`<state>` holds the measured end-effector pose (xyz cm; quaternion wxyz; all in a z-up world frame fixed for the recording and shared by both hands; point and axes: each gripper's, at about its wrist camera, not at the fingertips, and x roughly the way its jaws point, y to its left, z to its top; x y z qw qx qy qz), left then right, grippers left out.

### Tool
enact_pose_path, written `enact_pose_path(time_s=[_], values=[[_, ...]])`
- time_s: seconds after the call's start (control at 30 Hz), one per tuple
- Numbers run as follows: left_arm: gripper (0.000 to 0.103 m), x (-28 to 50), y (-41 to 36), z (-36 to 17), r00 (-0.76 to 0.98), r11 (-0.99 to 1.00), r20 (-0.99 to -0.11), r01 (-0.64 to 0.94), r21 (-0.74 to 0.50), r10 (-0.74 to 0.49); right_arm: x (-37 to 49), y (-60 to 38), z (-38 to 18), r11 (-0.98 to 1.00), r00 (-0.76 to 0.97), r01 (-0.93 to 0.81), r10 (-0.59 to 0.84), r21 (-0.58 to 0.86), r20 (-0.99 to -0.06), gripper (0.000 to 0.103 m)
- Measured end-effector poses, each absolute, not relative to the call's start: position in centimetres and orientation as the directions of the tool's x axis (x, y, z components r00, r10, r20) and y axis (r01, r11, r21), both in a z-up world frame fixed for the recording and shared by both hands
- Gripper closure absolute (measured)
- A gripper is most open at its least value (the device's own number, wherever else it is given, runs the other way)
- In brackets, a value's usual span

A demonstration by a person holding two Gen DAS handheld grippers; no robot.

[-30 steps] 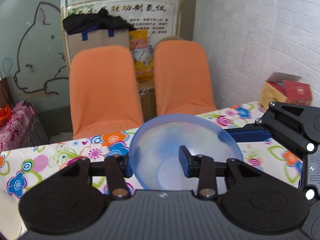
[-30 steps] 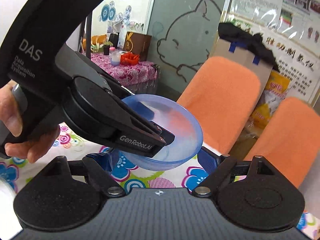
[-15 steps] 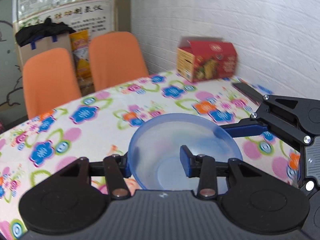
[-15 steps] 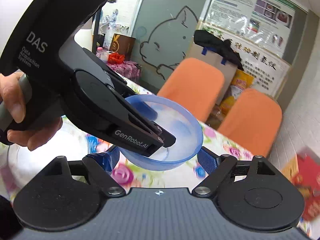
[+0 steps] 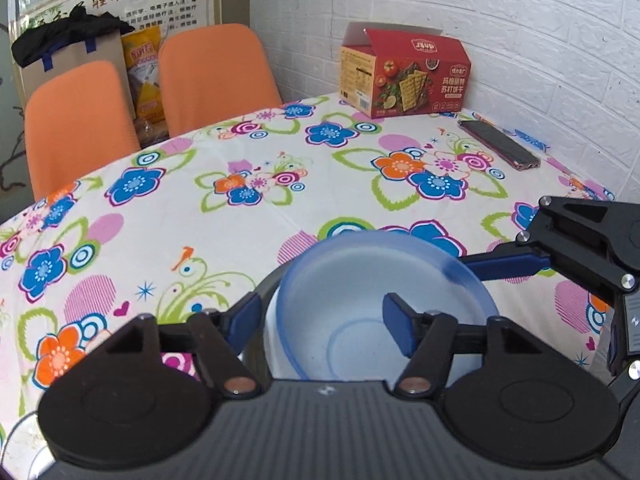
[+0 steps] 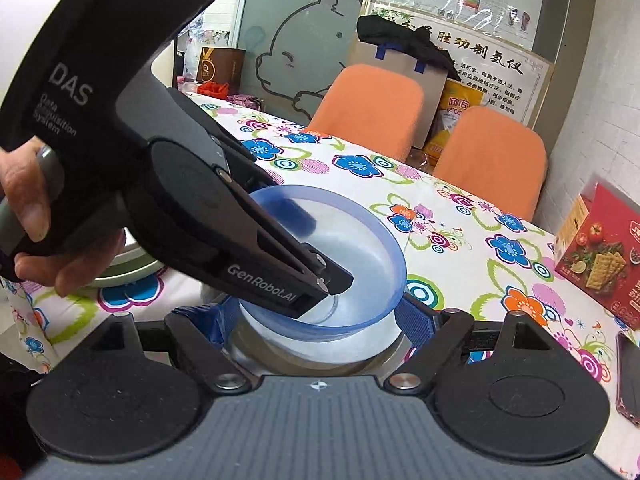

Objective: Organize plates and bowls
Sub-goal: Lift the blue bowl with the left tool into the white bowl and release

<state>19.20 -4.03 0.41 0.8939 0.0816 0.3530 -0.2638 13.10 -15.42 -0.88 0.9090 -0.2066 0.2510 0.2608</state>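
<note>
A translucent blue bowl (image 5: 360, 320) (image 6: 352, 240) sits nested in a paler bowl (image 6: 280, 346) on the flowered tablecloth (image 5: 280, 208). My left gripper (image 5: 324, 314) (image 6: 328, 280) straddles the blue bowl's near-left wall, one finger inside and one outside. Its jaws are opening, and the outer pad stands off the rim. A hand (image 6: 36, 216) holds this gripper. My right gripper (image 6: 316, 324) is open, its two fingers either side of the nested bowls low down. In the left wrist view one right finger (image 5: 504, 264) reaches the blue bowl's right rim.
A red cracker box (image 5: 404, 76) (image 6: 600, 256) stands by the white brick wall, with a dark phone (image 5: 500, 144) (image 6: 628, 376) lying near it. A pale green plate (image 6: 128, 272) lies left of the bowls. Two orange chairs (image 5: 76, 120) (image 5: 216, 76) stand behind the table.
Both grippers swung toward the wall and sank, bringing the blue bowl down into the paler bowl. The left jaws, shut on its rim before, have spread apart.
</note>
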Motion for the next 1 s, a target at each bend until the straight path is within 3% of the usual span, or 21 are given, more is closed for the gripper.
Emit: enact_pose_path(time_s=[0.27,0.43,1.0], values=[[0.032,19.9,-4.2,0.8,0.577,0.836,-0.702,0.546,-0.049,-0.418,11.9,-16.8,-1.9,0.783,0.683,-0.600,0.394,-0.165,-0.615,0.030],[0.031,20.3,-2.9,1.0,0.546,0.837,-0.705,0.534,-0.122,-0.452,11.8,-16.6,-2.0,0.802,0.690,-0.575,0.369,-0.161,-0.623,0.030],[0.030,19.3,0.2,1.3,0.592,0.888,-0.704,0.444,-0.123,-0.393,10.4,-18.4,-1.0,0.849,0.712,-0.511,0.334,-0.130,-0.618,0.030]])
